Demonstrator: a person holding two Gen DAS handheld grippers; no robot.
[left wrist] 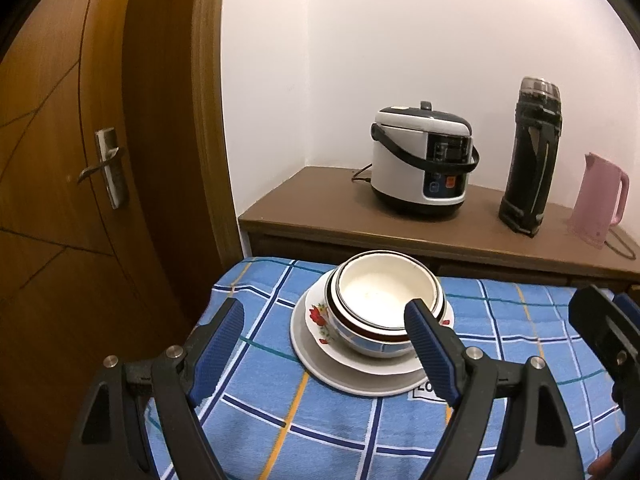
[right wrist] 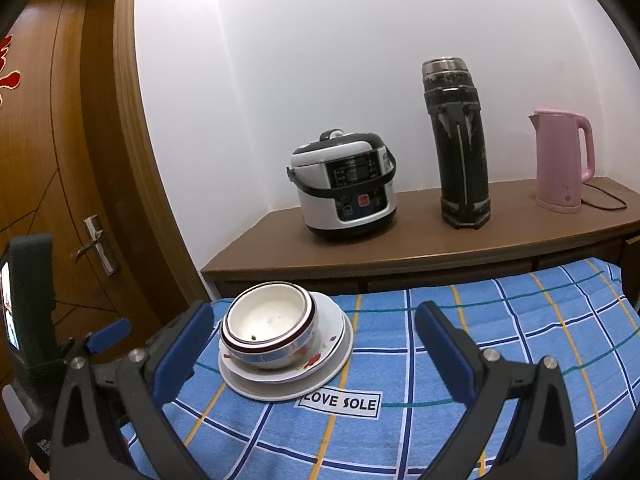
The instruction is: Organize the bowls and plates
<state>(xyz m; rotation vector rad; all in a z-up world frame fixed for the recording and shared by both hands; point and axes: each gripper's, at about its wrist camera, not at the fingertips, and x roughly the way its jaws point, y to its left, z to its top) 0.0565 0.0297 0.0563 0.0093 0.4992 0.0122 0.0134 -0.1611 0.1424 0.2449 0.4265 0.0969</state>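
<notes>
Left wrist view: the left gripper (left wrist: 324,320) hovered over the blue checked cloth (left wrist: 500,320), fingers spread wide and holding nothing. Nested bowls (left wrist: 384,300) sat stacked on a flowered plate (left wrist: 316,320), itself on a larger plain plate (left wrist: 360,380), between and just beyond the fingertips; the right-hand fingertip overlapped the bowl's rim in view, contact unclear. Right wrist view: the right gripper (right wrist: 316,326) was likewise wide open and empty, the same bowls (right wrist: 268,320) and plates (right wrist: 336,356) lying toward its left finger, a "LOVE SOLE" label (right wrist: 340,402) on the cloth just in front. On the brown cabinet (right wrist: 420,252) behind stood a rice cooker (right wrist: 344,188), a black thermos (right wrist: 458,144) and a pink kettle (right wrist: 562,160). A wooden door (left wrist: 60,160) stood at left.
</notes>
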